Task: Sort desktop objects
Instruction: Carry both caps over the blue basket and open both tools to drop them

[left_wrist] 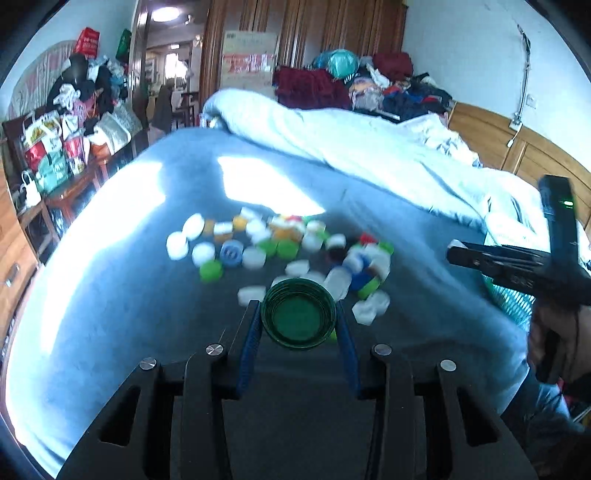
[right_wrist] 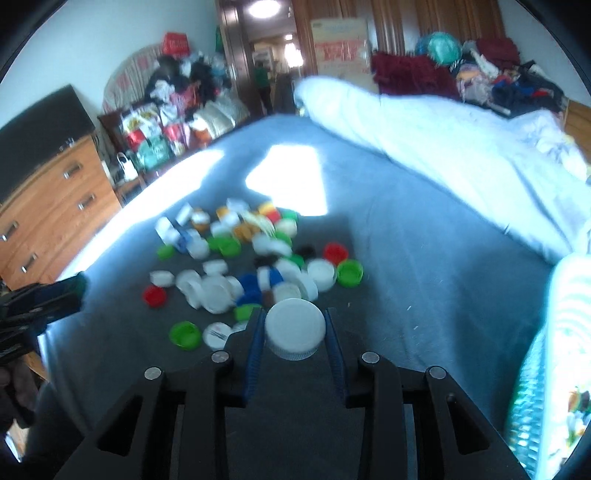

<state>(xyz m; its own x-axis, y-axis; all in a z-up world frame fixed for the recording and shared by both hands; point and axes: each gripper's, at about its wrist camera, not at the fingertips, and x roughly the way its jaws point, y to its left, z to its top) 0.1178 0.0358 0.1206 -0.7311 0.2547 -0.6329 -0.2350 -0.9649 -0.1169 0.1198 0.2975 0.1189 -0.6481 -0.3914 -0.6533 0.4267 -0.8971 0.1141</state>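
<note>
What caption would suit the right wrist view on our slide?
Right gripper holds a white cap above a heap of mixed caps on a grey bedsheet.

You're working in a lived-in home bedroom: the surface in front of you is a bed (left_wrist: 122, 332) under a grey-blue sheet, with a pale duvet (left_wrist: 369, 147) bunched up at its far side. Clothes (left_wrist: 388, 81) are heaped beyond it against wooden wardrobe doors (left_wrist: 332, 29). A wooden chest of drawers (right_wrist: 48, 210) stands beside it, with bags (right_wrist: 155, 129) stacked nearby.
</note>
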